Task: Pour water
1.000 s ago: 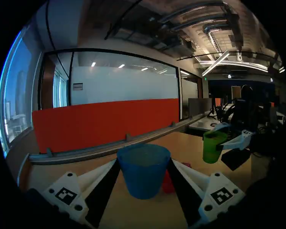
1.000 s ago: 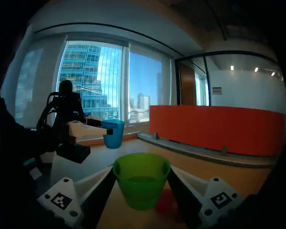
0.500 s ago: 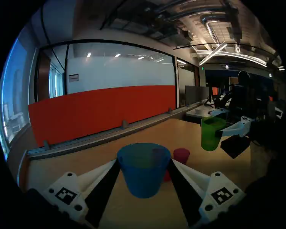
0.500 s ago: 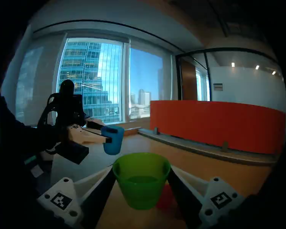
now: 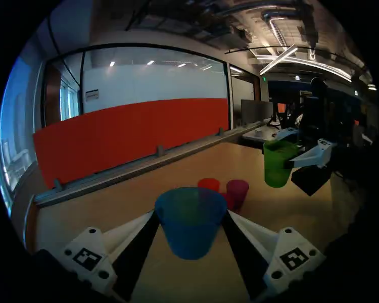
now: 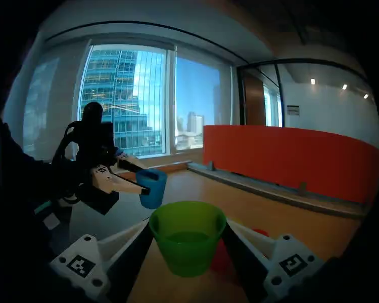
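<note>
The left claw (image 5: 189, 218) is pinching the blue cup (image 5: 190, 233); the right claw (image 6: 188, 224) is pinching the green cup (image 6: 188, 247) of water, hovering at two o'clock from it above the counter (image 5: 113, 209). Pouring well is probably calling for close rims and slow tipping.

Left gripper (image 5: 190, 217) and right gripper (image 6: 188, 227) clamped, held level.

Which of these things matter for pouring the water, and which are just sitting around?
For the job:
left tool holding the blue cup
right tool holding the green cup, part full

Just about:
red cup and magenta cup on the table, possible targets
orange partition
</note>
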